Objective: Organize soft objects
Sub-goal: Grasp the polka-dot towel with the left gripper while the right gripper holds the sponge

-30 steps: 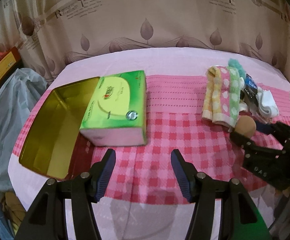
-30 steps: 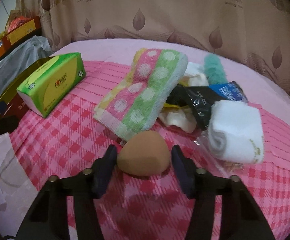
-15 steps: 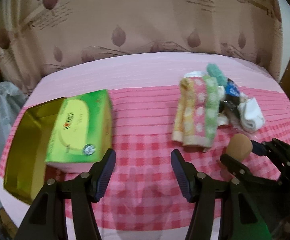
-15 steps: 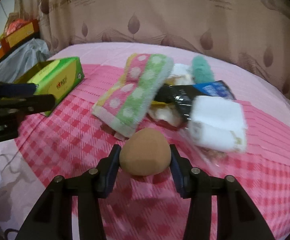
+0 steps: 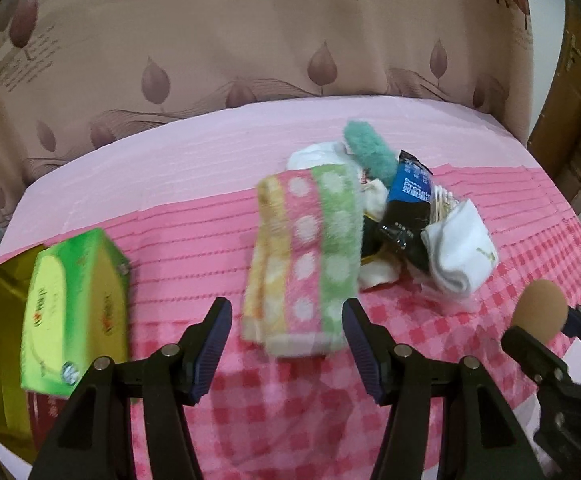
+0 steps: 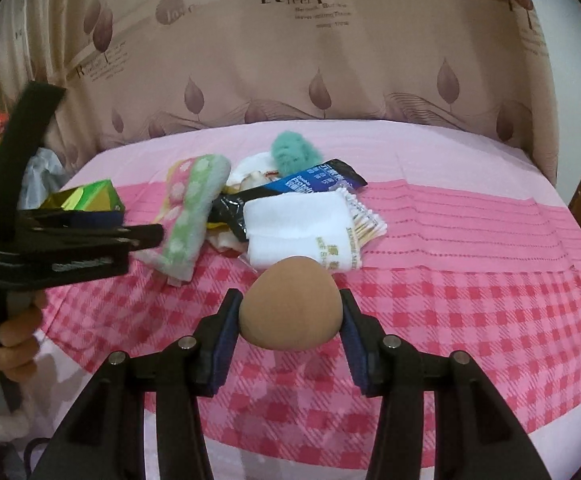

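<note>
Pinching a smooth egg-shaped sponge (image 6: 290, 306), right tongs (image 6: 290, 316) grip; left tongs (image 5: 286, 334) gape empty.

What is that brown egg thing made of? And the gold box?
The brown egg looks like matte, soft foam sponge: no shine, and it sits squeezed between the right tongs. The gold box looks like shiny metal tin, though glossy foil card is possible.

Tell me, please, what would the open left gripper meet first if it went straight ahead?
Most likely the folded pink, yellow and green dotted towel, lying directly ahead of the left gripper; depth is unclear.
</note>
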